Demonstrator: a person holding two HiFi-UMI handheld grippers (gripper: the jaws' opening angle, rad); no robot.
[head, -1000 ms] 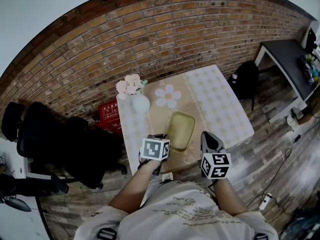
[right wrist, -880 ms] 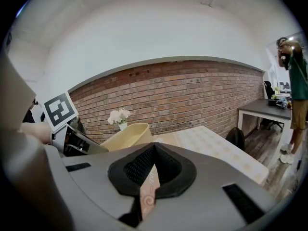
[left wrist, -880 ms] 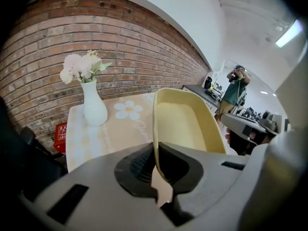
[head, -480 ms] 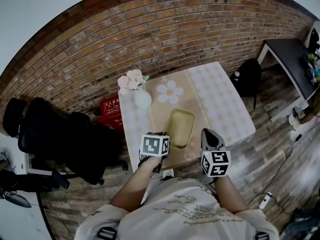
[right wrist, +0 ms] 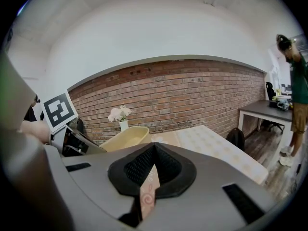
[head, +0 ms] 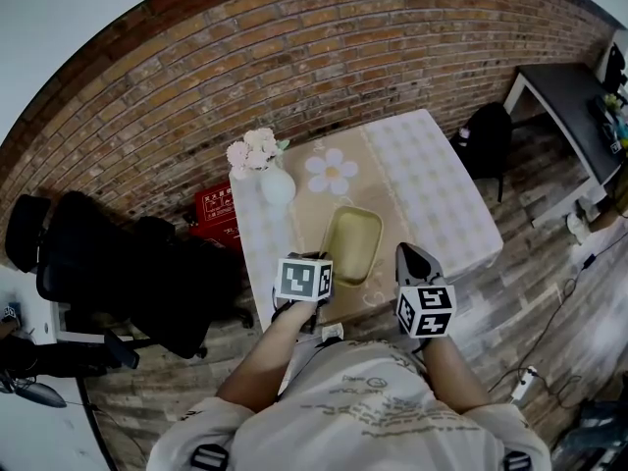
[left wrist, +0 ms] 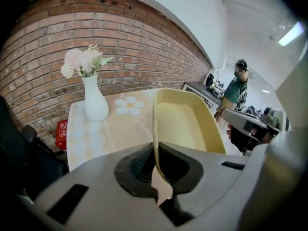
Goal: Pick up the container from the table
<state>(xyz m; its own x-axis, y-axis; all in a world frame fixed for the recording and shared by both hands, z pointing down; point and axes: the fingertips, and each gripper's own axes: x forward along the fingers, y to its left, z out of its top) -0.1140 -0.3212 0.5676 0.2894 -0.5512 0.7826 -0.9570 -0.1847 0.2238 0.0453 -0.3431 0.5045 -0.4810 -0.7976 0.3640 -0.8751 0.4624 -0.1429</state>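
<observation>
Container point(left wrist: 185, 124) rim between left fingers point(left wrist: 136, 163)

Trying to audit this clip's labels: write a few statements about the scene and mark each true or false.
1. The left claw is shut on the yellow container, gripping its rim. True.
2. The right claw also grips the container. False: it is shut on nothing, apart from the container.
3. The white vase holds pink flowers. True.
4. The vase stands inside the container. False: it stands on the table, nearer the brick wall.
</observation>
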